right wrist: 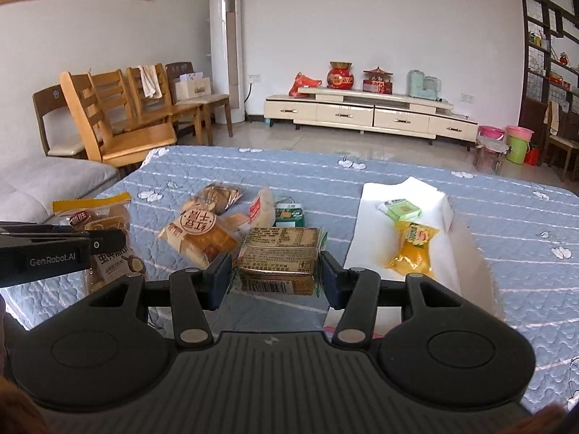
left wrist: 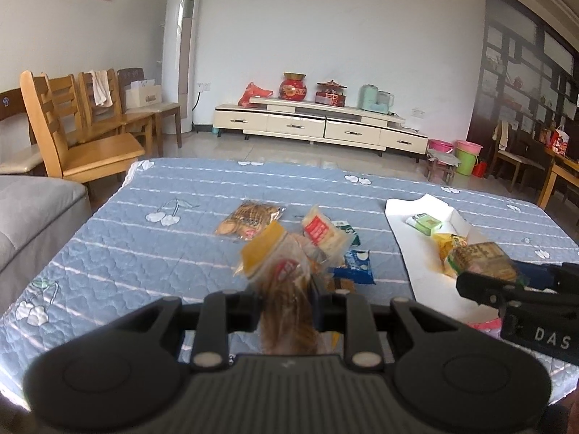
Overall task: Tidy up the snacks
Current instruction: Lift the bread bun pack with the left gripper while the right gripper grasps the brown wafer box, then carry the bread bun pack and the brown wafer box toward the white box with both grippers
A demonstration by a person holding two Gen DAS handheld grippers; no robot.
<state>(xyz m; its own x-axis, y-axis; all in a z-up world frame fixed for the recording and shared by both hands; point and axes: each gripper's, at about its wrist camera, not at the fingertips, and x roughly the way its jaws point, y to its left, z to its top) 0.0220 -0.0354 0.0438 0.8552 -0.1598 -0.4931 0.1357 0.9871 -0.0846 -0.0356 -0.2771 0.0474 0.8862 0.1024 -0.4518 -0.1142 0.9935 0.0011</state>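
Note:
My left gripper (left wrist: 287, 303) is shut on a clear bag of brown bread with a yellow top (left wrist: 278, 264), lifted off the blue quilted table cover (left wrist: 152, 253). The same bag (right wrist: 108, 224) shows at the left of the right wrist view. My right gripper (right wrist: 277, 275) is shut on a gold and green snack packet (right wrist: 278, 256), held above the cover just left of a white tray (right wrist: 376, 217). Inside the tray lie a pale green packet (right wrist: 401, 210) and a yellow packet (right wrist: 412, 246). A loose pile of snacks stays mid-table: a toast bag (right wrist: 202, 231), a cookie bag (left wrist: 249, 218), a blue packet (left wrist: 356, 266).
Wooden chairs (left wrist: 72, 137) and a grey sofa (left wrist: 32, 209) stand at the table's left. A cream TV cabinet (right wrist: 369, 114) runs along the far wall, with coloured buckets (right wrist: 517, 143) to its right. A dark green packet (right wrist: 287, 215) lies behind the held packet.

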